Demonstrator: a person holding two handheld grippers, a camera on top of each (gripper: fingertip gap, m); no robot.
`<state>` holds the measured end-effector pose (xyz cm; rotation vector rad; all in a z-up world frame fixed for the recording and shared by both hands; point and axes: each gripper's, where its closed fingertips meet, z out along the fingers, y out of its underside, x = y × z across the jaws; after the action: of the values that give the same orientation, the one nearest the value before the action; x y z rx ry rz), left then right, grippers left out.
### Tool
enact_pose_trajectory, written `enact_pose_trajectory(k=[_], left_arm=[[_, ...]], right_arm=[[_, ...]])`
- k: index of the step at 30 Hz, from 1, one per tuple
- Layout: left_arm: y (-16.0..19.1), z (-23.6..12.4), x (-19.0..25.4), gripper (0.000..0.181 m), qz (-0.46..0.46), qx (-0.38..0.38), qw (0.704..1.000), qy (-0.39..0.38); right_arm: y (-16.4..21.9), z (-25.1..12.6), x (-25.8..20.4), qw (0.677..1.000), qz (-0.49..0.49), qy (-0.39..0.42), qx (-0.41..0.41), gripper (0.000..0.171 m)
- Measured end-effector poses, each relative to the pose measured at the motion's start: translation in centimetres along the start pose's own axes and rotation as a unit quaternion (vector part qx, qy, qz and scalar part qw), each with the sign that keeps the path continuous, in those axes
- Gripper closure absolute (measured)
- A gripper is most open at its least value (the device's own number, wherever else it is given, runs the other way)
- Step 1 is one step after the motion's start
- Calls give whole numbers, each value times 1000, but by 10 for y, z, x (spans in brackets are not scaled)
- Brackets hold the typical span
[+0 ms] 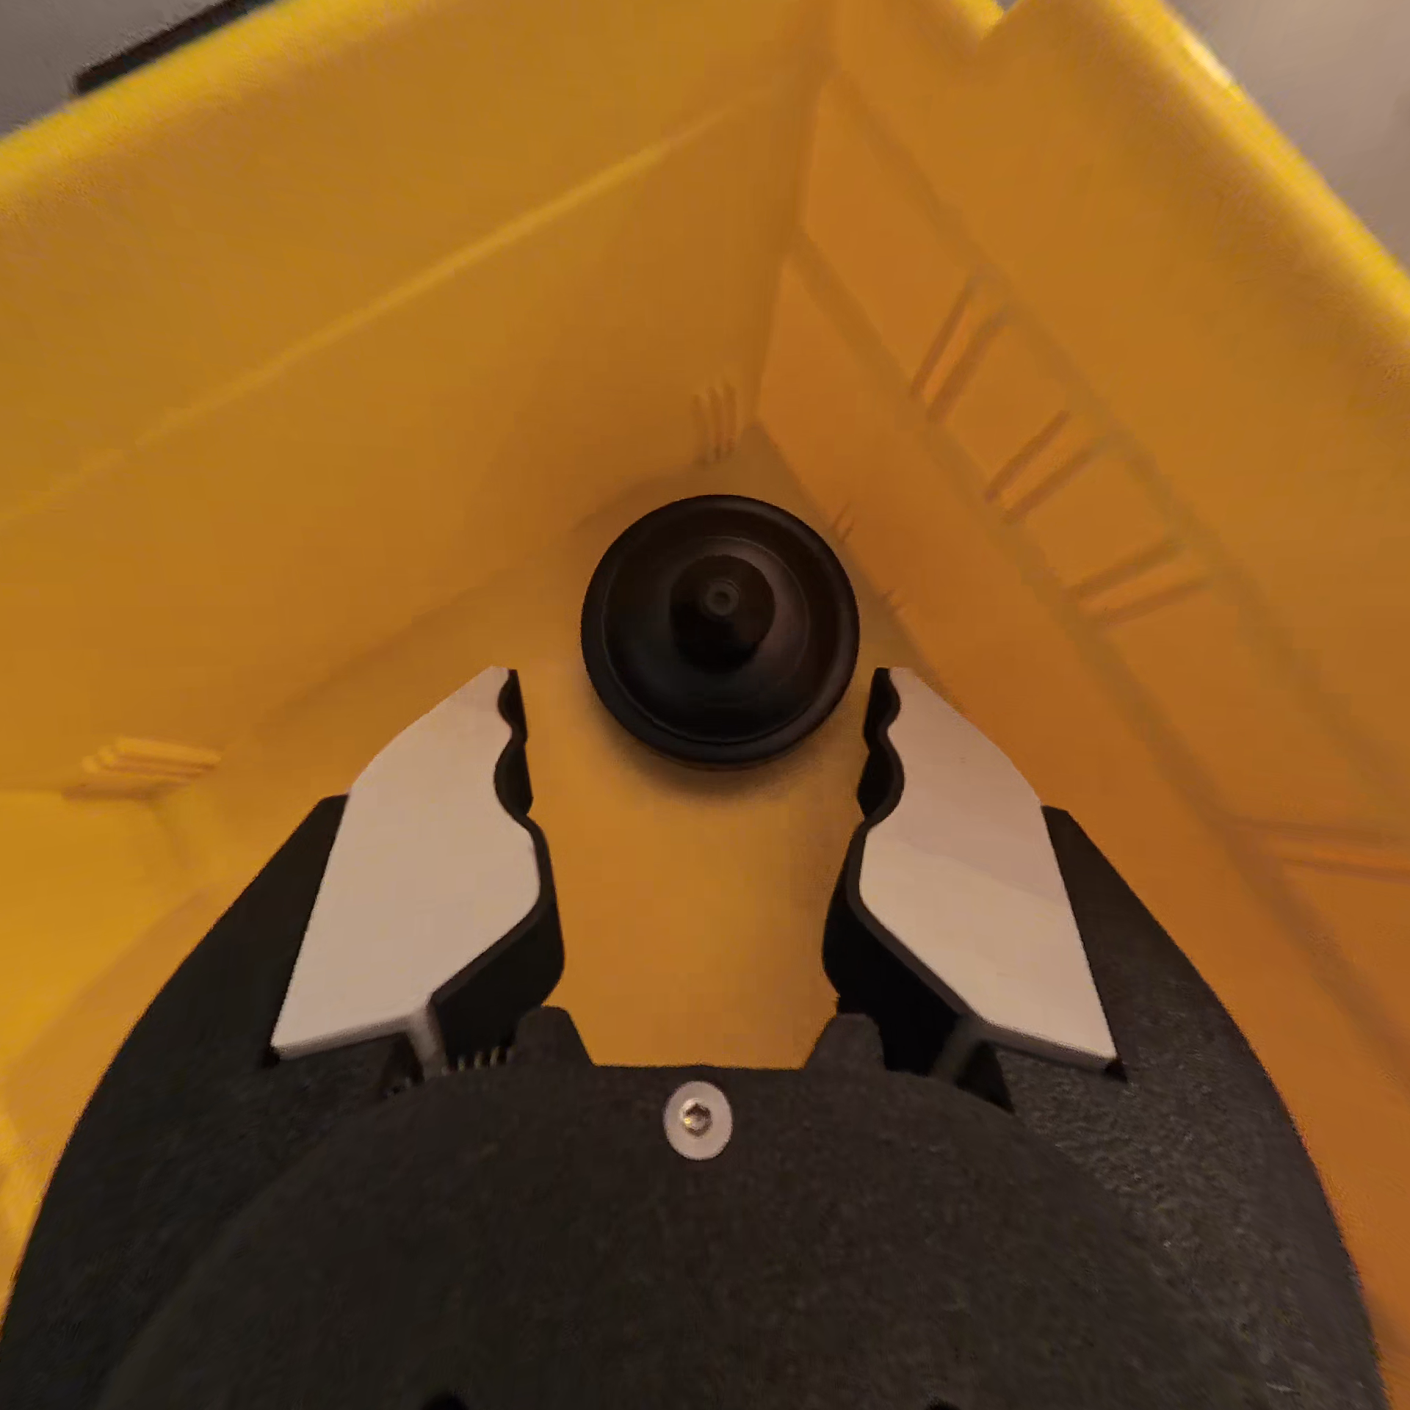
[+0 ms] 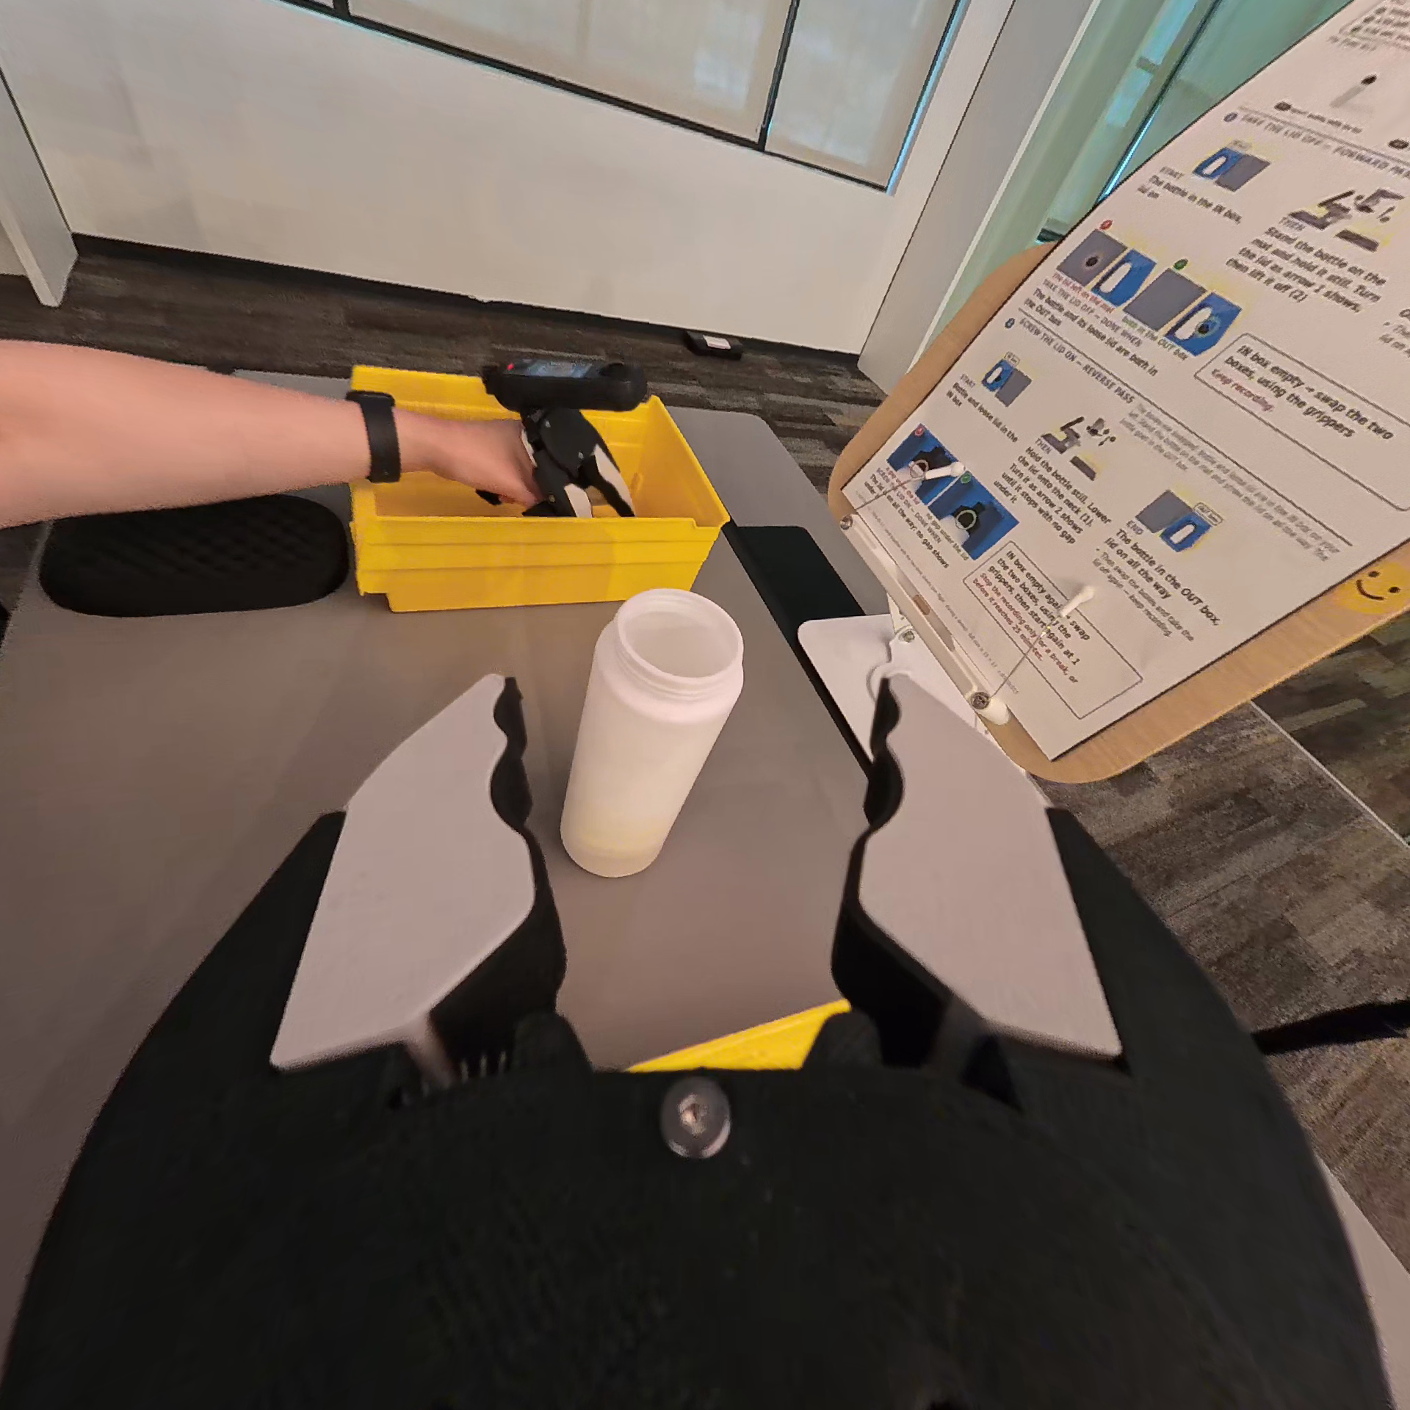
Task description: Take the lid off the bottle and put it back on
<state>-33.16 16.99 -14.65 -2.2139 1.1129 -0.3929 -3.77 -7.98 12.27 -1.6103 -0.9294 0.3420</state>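
A round black lid (image 1: 719,632) with a raised centre knob lies on the floor of a yellow bin (image 1: 381,381), near its corner. My left gripper (image 1: 698,675) is open and empty, its fingertips just short of the lid on either side. In the right wrist view the left gripper (image 2: 580,477) reaches down into the yellow bin (image 2: 534,564). A white bottle (image 2: 648,732) stands upright on the grey table (image 2: 229,763) with its mouth uncovered. My right gripper (image 2: 694,687) is open and empty, hovering above and in front of the bottle.
A black textured mat (image 2: 191,553) lies left of the bin. A person's arm with a black wristband (image 2: 381,435) holds the left gripper. An instruction board (image 2: 1144,427) leans at the right. A second yellow bin's edge (image 2: 748,1038) shows under my right gripper.
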Motion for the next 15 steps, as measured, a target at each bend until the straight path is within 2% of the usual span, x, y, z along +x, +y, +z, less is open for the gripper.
enact_pose_trajectory(k=[3, 5, 9, 12, 15], left_arm=[[0, 7, 0, 102, 4, 0, 1000, 2], [-2, 8, 0, 113, 4, 6, 1000, 3], [0, 3, -3, 113, 6, -2, 1000, -12], [-12, -16, -7, 113, 10, 34, 999, -29], [-38, -52, -3, 113, 37, 105, 993, -35]], right_arm=[[3, 0, 2, 1000, -2, 1, -7, 85], [3, 0, 1, 1000, -2, -1, -6, 86], [2, 0, 4, 1000, -8, 5, -4, 88], [-2, 0, 3, 1000, -10, 5, 10, 90], [-9, 2, -3, 1000, -13, -6, 27, 90]])
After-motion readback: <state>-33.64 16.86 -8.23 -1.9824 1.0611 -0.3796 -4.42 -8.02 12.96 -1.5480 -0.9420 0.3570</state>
